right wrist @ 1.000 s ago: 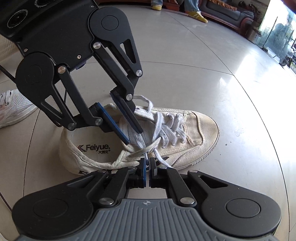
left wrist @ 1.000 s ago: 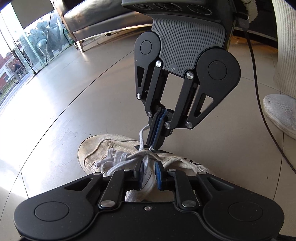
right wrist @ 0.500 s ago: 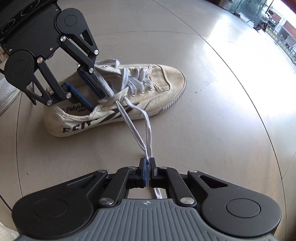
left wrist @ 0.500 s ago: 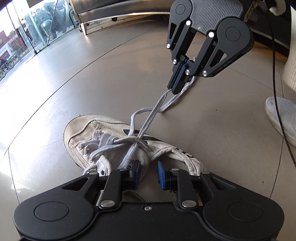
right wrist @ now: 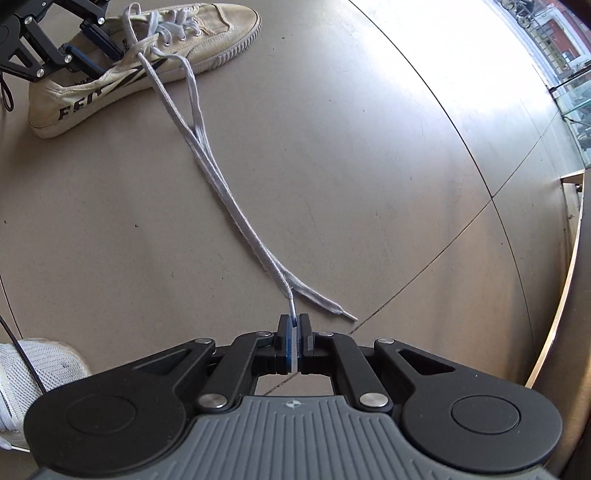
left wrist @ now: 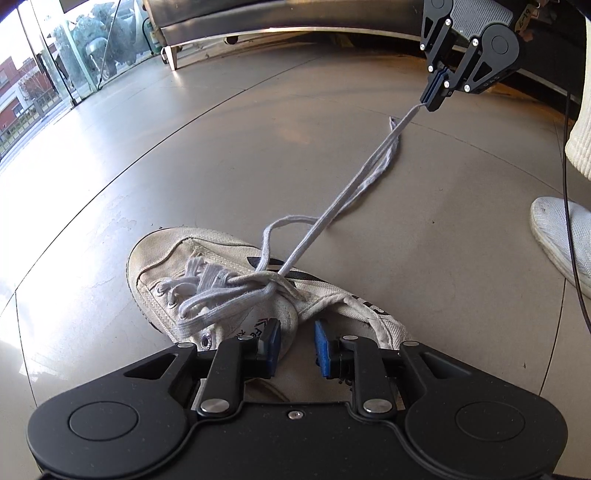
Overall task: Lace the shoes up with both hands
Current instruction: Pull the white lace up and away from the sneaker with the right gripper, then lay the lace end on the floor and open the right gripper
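A cream canvas shoe [left wrist: 207, 266] with black stripes lies on the floor; it also shows in the right wrist view [right wrist: 207, 40]. Its pale grey lace [left wrist: 347, 195] runs taut from the crossed laces on the tongue to my right gripper [left wrist: 432, 99], far from the shoe. In the right wrist view my right gripper [right wrist: 294, 328] is shut on the lace [right wrist: 221, 192]; the lace tip [right wrist: 343, 314] lies on the floor beside it. My left gripper [left wrist: 294, 345] is open, just above the shoe's opening, holding nothing. It shows at the shoe in the right wrist view [right wrist: 88, 40].
A person's white sneaker [left wrist: 565, 236] and light trouser leg [left wrist: 580, 140] stand at the right, with a thin black cable [left wrist: 565, 206] hanging there. A metal-legged sofa [left wrist: 258, 18] and glass wall [left wrist: 44, 74] are at the back. The floor is smooth grey tile.
My right gripper has pulled the lace far away from the shoe, drawing it taut. My left gripper has stayed open over the shoe and drawn back slightly.
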The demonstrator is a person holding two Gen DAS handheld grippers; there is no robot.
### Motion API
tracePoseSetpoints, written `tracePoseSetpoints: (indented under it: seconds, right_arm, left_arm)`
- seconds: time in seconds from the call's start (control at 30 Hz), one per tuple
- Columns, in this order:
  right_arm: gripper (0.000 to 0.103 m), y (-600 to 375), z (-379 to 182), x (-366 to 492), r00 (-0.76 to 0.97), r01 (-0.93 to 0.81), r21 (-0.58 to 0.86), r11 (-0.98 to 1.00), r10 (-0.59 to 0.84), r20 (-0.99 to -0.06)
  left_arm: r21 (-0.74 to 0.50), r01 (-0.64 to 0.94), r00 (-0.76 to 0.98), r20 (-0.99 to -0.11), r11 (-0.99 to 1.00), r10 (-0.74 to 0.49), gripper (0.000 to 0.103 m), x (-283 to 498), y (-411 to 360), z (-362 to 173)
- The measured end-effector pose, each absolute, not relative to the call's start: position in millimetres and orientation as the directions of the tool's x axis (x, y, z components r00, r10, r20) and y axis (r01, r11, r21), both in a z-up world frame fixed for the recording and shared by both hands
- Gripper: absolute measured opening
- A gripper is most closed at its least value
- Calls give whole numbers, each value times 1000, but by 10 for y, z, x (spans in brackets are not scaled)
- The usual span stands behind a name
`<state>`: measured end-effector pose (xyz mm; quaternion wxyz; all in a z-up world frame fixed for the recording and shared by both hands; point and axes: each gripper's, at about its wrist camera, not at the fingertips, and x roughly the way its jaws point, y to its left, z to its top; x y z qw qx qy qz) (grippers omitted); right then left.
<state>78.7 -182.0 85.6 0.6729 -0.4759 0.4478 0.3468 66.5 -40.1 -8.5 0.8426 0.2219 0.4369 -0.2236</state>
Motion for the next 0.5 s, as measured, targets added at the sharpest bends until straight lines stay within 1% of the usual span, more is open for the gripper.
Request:
tracePoseSetpoints:
  seconds: [0.1,0.13,0.23,0.3,0.37,0.5]
  right_arm:
    - [2,-2015,820,776,355,-893,-338,296,4,-935]
    - [2,-2176,907,829,349,-895,-335,295,-8,-937]
    - [0,-2161,785,879,344,-892,-340,298,-42,-938]
    - [0,-2497,916,604,345,-889,-346,301,-58,-937]
    - [0,-2566,1072,454,334,-885,-334,325,-57,-941]
    - [0,-2562,1149,518,334,-855,-316,411,-31,-942]
  left_arm:
    - [179,573,517,-836,800,-183,21,689,-403,-90]
    - [179,573,516,-837,800,-183,21,714,-411,-91]
    - [179,573,515,-838,800,-181,22,731,-426,-84]
    - [177,572,513,-839,801,-181,22,737,-425,-79]
    - [178,573,513,-839,800,-181,22,750,-438,-77]
    - [180,577,512,-839,796,-182,22,716,-441,-65]
